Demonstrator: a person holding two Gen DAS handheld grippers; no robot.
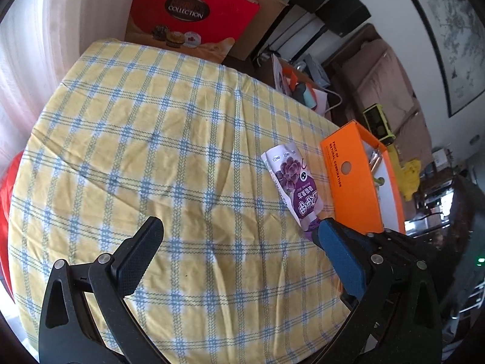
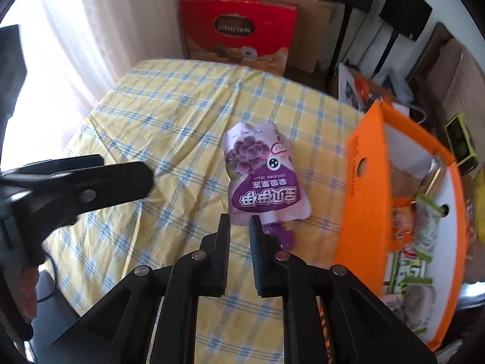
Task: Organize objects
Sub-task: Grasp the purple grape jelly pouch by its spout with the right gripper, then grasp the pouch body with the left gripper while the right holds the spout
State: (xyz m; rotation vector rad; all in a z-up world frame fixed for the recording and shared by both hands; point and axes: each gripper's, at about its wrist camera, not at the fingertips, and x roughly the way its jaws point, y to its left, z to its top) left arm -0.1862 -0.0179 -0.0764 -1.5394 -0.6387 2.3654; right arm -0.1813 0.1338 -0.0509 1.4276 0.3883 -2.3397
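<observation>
Glossy plastic pouch (image 2: 257,176), seemingly woven tablecloth (image 1: 151,139)

Pouch (image 2: 260,173) on tablecloth (image 2: 169,127), box (image 2: 363,200) at its right

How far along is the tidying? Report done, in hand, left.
Done: several snack packets already lie in the orange box. In hand: the right hand-held gripper is shut on the bottom edge of the purple grape jelly pouch on the checked tablecloth. Left: move that pouch into the box; the left hand-held gripper is open and empty.
</observation>
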